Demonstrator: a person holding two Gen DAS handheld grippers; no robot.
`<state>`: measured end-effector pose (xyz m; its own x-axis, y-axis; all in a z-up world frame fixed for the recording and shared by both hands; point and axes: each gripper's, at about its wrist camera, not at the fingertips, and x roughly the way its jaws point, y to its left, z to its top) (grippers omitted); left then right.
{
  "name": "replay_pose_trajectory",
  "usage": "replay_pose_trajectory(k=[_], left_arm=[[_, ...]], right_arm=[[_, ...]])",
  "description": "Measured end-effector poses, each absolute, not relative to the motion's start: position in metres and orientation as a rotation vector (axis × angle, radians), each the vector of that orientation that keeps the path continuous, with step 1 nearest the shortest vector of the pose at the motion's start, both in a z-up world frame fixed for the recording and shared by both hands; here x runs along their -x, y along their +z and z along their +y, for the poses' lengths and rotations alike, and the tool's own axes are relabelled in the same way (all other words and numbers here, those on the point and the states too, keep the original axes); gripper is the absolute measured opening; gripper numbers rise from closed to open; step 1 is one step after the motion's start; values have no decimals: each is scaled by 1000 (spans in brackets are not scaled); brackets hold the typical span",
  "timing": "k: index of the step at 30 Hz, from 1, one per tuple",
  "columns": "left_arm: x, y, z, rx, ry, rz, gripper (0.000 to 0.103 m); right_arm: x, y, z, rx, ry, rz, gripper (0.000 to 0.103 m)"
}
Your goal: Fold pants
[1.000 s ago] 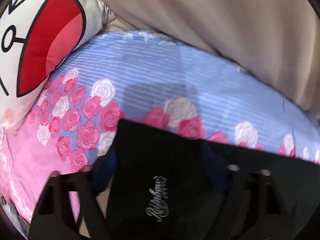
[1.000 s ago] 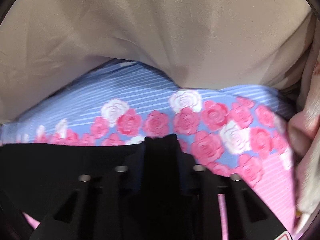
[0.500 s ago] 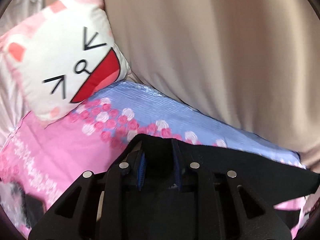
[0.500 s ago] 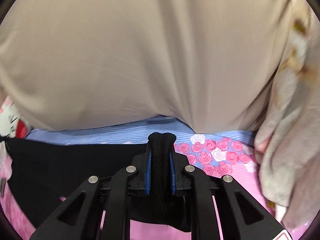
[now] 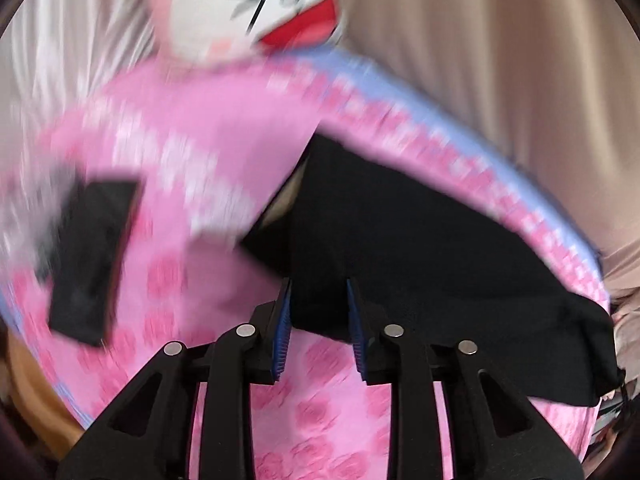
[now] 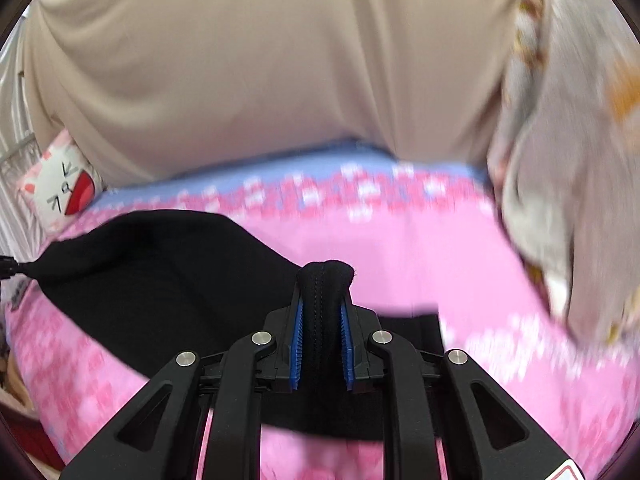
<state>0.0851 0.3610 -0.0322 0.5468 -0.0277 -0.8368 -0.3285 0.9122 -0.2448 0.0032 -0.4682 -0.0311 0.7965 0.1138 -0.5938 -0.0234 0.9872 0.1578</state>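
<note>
Left gripper: the left gripper (image 5: 319,292) points down at the bed. Its blue pads (image 5: 282,332) stand a little apart. The jaws have just been opening slightly, yet black fabric fills the gap between the fingertips from pad to pad, so it is clenched on the cloth.
Right gripper: the right gripper (image 6: 324,304) is clamped on a thick folded ridge of the same cloth. The ridge sticks up past the fingertips, with stitched seams running along it.
Pants: the black pants (image 5: 420,240) hang stretched between the two grippers above the bed. In the right wrist view they sag in a shallow curve (image 6: 160,280) from the gripped ridge out to a pinched point at the far left edge of the picture. In the left wrist view the cloth runs to the right and ends in a dark corner near the frame edge.
Bedsheet: the bedsheet (image 5: 200,140) is pink with darker pink and white roses and a lilac-blue band along its far side. It lies under the pants and is much blurred.
Pillow: the cartoon-face pillow (image 5: 260,8), white with a red open mouth, rests at the far end of the bed, well apart from the pants.
Dark object: a flat black rectangular object (image 5: 92,256) lies on the sheet to the left of the pants. It is too blurred to name.
Backdrop: a beige cloth (image 6: 260,80) hangs behind the bed, and a pale printed cloth (image 6: 560,160) hangs at the right.
</note>
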Motion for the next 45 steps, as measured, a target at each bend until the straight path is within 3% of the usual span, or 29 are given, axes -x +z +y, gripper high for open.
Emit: replay_pose_trajectory(k=[1, 3, 4, 5, 6, 9, 15, 20, 25, 27, 28, 29, 30, 31, 32, 33, 37, 39, 41, 43, 44, 45], left_arm=[[-80, -41, 361, 401, 205, 1000, 31], [-71, -46, 360, 415, 232, 1010, 48], [-66, -43, 361, 440, 231, 1000, 77], [-62, -37, 363, 463, 221, 978, 95], [-52, -27, 365, 496, 214, 922, 97], [-31, -2, 365, 560, 173, 836, 97], [-44, -18, 342, 745, 77, 916, 98], [-73, -65, 331, 992, 8, 1055, 97], [-82, -75, 331, 1028, 10, 1068, 97], [-86, -74, 328, 1011, -4, 1065, 95], [-89, -74, 327, 998, -13, 1065, 83], [-92, -74, 325, 982, -21, 1070, 64], [-97, -74, 322, 952, -32, 1079, 53], [-101, -72, 319, 907, -11, 1094, 35], [-105, -70, 317, 855, 9, 1102, 19], [-108, -67, 317, 823, 14, 1100, 13], [-108, -33, 323, 756, -31, 1026, 10], [-101, -20, 328, 704, -24, 988, 11], [-93, -18, 338, 674, 13, 977, 12], [-91, -34, 348, 649, 53, 1019, 12], [-90, -45, 353, 658, 66, 1046, 12], [-88, -59, 357, 683, 67, 1080, 13]], right_arm=[[0, -40, -470, -152, 66, 663, 18], [9, -50, -472, -186, 62, 679, 24], [13, -53, -476, -209, 64, 688, 29], [18, -54, -478, -221, 67, 692, 41], [24, -53, -481, -226, 64, 693, 53], [59, -39, -482, -210, 21, 651, 70], [114, -21, -507, -453, 15, 539, 74], [90, -41, -517, -753, 85, 634, 74], [57, -91, -542, -1209, 162, 724, 74], [43, -102, -537, -1259, 204, 772, 73], [36, -107, -532, -1287, 242, 786, 72], [30, -111, -527, -1313, 270, 792, 64], [21, -112, -519, -1311, 285, 801, 37], [14, -110, -514, -1283, 277, 812, 23], [8, -107, -511, -1247, 252, 821, 13], [3, -94, -510, -1178, 197, 805, 8], [17, 8, -499, -746, 120, 565, 5], [27, 39, -475, -441, 29, 539, 5], [26, 24, -464, -228, -84, 650, 6], [27, -13, -472, -203, -122, 766, 6], [28, -32, -476, -211, -143, 828, 12], [33, -51, -481, -240, -159, 883, 24]])
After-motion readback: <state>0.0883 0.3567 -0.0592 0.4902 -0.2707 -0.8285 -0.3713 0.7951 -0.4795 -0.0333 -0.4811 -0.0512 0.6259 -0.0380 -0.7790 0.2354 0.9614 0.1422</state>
